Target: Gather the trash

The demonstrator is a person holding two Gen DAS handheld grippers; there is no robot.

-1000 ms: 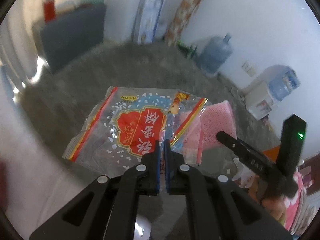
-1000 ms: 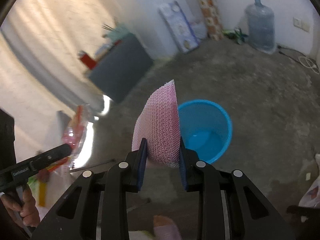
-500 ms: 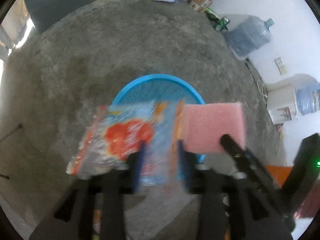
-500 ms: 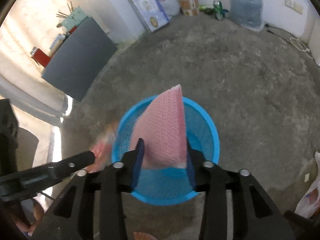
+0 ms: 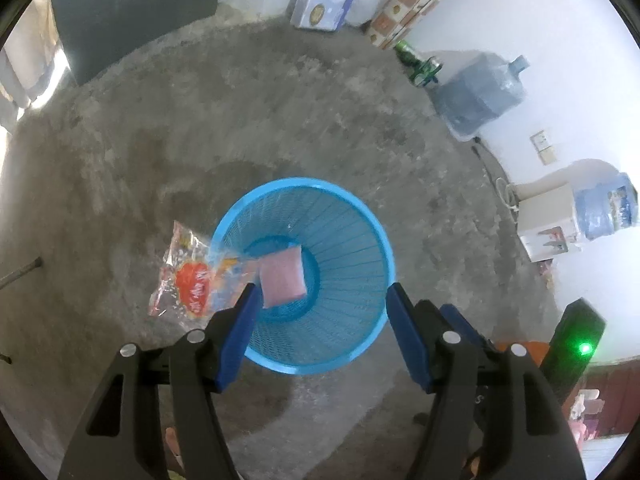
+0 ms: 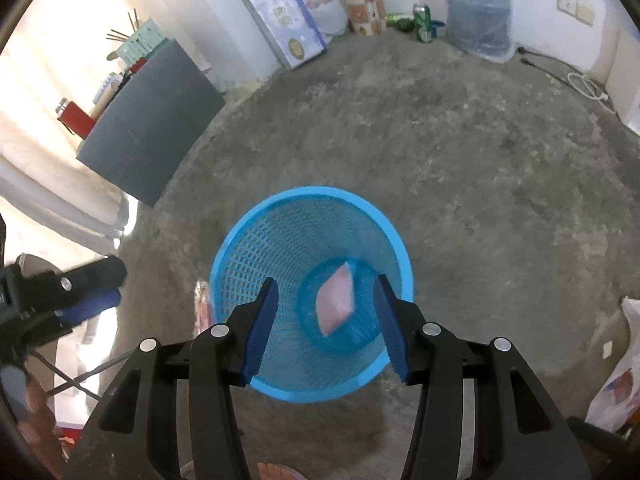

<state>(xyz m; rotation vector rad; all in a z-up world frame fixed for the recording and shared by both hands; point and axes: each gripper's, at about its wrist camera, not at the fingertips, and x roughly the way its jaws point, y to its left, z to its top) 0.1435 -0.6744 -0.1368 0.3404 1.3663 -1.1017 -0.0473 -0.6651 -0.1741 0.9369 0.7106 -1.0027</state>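
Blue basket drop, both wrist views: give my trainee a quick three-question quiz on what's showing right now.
1. True or false: the pink sponge lies inside the blue basket.
2. Multiple choice: the snack wrapper is A) at the bottom of the basket, B) at the basket's outer rim, mostly outside, C) clamped in the left tongs.
3. Fill in: both the left tongs and the right tongs are ____.

Key: 1 true; 2 B; 3 open.
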